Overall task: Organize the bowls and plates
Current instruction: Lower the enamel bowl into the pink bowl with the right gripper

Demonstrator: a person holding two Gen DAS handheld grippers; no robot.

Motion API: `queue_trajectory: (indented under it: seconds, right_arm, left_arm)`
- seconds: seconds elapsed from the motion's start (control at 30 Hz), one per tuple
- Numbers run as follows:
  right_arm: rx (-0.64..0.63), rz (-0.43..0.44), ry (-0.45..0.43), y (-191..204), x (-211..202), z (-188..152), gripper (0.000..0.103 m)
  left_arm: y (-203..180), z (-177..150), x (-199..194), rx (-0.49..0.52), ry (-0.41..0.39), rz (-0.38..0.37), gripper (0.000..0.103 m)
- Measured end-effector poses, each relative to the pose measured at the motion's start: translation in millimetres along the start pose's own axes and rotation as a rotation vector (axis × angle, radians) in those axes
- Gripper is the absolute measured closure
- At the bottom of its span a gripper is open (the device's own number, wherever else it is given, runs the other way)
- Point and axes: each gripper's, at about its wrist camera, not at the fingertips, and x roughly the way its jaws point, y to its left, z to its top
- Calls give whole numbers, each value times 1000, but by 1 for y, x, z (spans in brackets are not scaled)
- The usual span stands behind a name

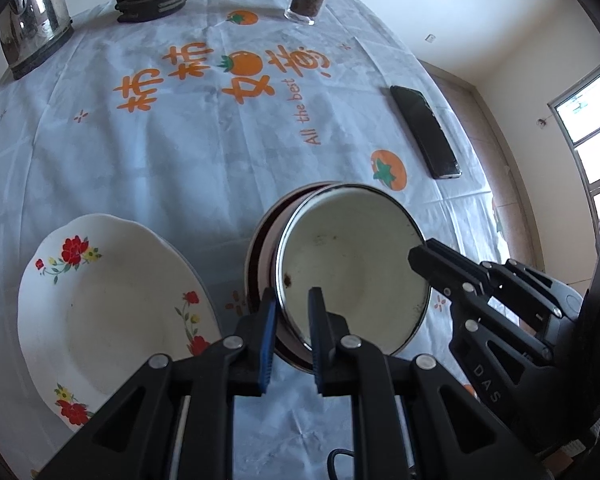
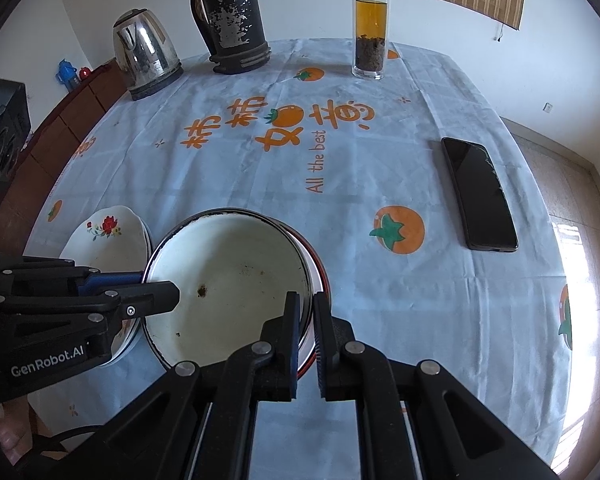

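A white enamel bowl (image 1: 352, 264) with a dark rim sits nested in a red-rimmed bowl (image 1: 256, 264) on the tablecloth. My left gripper (image 1: 292, 304) is shut on the white bowl's left rim, one finger inside and one outside. My right gripper (image 2: 306, 308) is shut on the same bowl's (image 2: 236, 280) right rim; the red-rimmed bowl (image 2: 320, 272) shows beneath. A white flowered plate (image 1: 112, 312) lies to the left and also shows in the right wrist view (image 2: 104, 236).
A black phone (image 2: 480, 192) lies at the right. A steel kettle (image 2: 146, 52), a black jug (image 2: 232, 20) and a glass tea bottle (image 2: 370, 28) stand at the table's far edge. The table edge drops off at right.
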Motion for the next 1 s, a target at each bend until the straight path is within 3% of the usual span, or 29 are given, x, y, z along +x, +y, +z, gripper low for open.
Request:
queue_trajectory:
  seconds: [0.4, 0.7, 1.0]
  right_arm:
    - [4, 10, 8, 0, 1, -2, 93]
    - [1, 12, 10, 1, 1, -4, 92]
    - [-5, 2, 9, 2, 0, -4, 90]
  left_arm:
    - [-2, -4, -3, 13, 0, 12, 90]
    - [0, -3, -8, 7, -19, 21, 80]
    - [-1, -3, -8, 8, -17, 20, 80]
